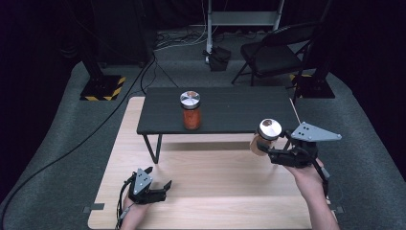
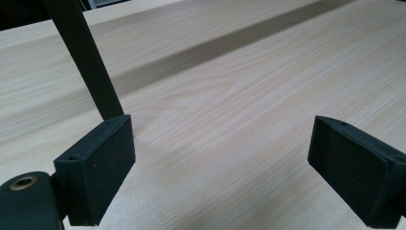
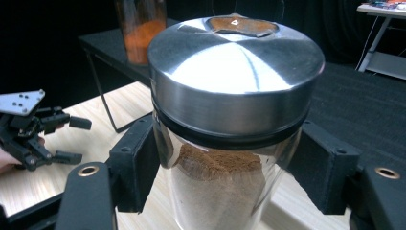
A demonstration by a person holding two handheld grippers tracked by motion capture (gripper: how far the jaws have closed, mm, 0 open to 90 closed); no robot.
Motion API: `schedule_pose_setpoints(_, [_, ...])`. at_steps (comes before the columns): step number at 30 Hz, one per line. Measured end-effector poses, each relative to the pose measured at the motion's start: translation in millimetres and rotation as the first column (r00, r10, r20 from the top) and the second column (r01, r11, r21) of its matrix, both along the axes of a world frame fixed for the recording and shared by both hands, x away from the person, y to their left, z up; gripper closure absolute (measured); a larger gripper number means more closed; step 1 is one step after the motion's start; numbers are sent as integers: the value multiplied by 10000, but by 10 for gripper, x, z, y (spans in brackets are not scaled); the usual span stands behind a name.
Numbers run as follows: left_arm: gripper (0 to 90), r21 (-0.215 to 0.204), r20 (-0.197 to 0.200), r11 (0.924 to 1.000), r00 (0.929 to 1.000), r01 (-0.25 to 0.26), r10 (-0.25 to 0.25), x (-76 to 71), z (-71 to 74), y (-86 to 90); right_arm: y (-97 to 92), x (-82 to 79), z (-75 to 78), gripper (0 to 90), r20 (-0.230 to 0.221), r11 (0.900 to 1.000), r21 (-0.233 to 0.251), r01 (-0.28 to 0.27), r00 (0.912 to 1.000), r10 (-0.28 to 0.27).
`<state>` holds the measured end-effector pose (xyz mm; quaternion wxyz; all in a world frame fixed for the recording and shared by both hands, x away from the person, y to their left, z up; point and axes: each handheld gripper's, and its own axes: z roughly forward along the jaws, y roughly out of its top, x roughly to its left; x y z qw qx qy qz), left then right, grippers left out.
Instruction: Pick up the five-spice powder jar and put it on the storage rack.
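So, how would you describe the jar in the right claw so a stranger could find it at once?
Start at the low black table standing on the wooden board. Just off its near right corner, the right claw grips a glass jar in the air. Unlike the orange-filled jar on the black table, its powder is pale brown.

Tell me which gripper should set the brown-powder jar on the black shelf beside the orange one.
Right. The right gripper is already shut on the brown-powder jar, held beside the black shelf where the orange jar stands. The left gripper sits open and empty, low over the wooden table, farther from the shelf.
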<state>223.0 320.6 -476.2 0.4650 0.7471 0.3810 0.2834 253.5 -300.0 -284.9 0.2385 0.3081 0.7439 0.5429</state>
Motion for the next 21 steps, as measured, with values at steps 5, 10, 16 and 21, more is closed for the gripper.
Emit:
schedule_pose_setpoints(5, [88, -10, -9, 10000, 10000, 0, 0, 1, 0, 2, 6, 27, 80, 300, 70, 9999, 76, 79, 9999, -80])
schedule_pose_setpoints(10, [89, -4, 0, 10000, 10000, -2, 2, 0, 0, 0, 23, 65, 132, 300, 104, 9995, 143, 297, 9995, -299])
schedule_pose_setpoints(16, [88, -24, -22, 10000, 10000, -11, 11, 3, 1, 3, 76, 138, 169, 300, 47, 9980, 79, 635, 9980, -635])
schedule_pose_setpoints(21, [88, -25, -21, 10000, 10000, -6, 6, 2, 1, 4, 137, 213, 198, 300, -10, 9953, -47, 964, 9953, -964])
